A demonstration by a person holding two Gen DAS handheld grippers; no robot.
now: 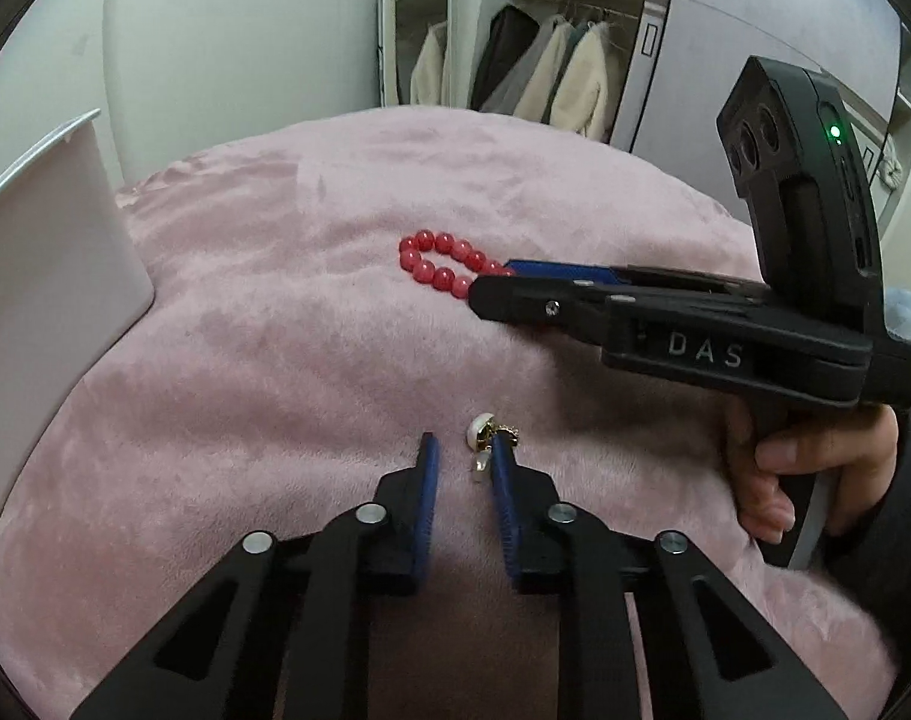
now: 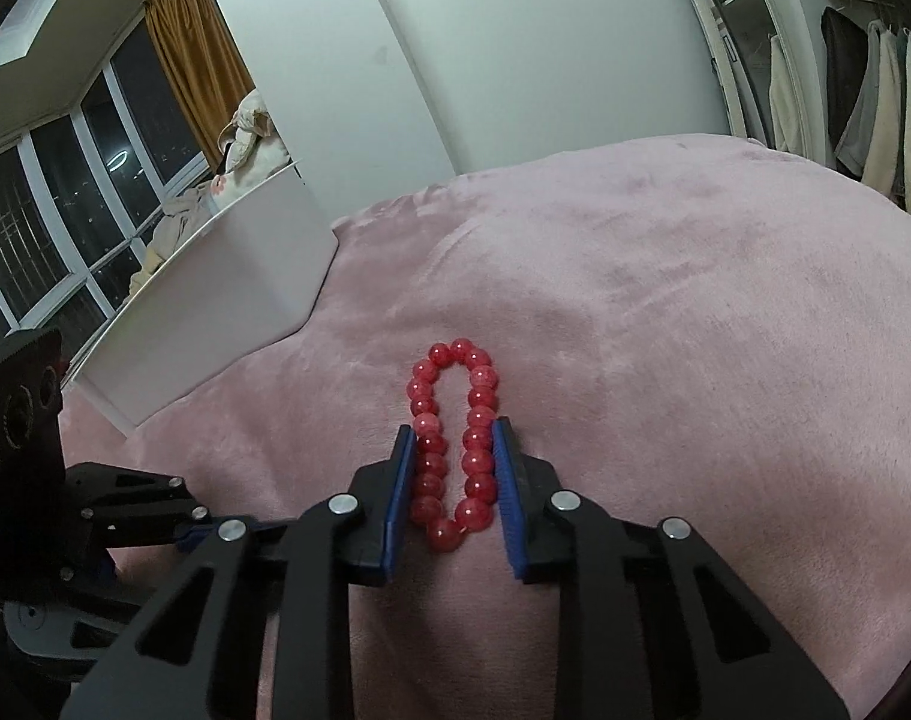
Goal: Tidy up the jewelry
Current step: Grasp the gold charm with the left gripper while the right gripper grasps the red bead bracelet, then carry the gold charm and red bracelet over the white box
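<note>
A red bead bracelet [image 2: 453, 443] lies on the pink blanket [image 2: 665, 330], squeezed into a long narrow loop. My right gripper [image 2: 452, 438] is closed on it, both blue pads touching the beads. In the left wrist view the bracelet [image 1: 440, 267] sticks out past the right gripper [image 1: 497, 282]. A small pearl and gold earring [image 1: 485, 441] lies on the blanket [image 1: 245, 360]. My left gripper [image 1: 462, 450] is open around it, the earring close to the right pad.
A white box [image 1: 47, 252] stands at the left on the blanket; it also shows in the right wrist view [image 2: 227, 300]. An open wardrobe with hanging clothes [image 1: 551, 72] is behind the bed. A window with a curtain [image 2: 95, 150] is at the left.
</note>
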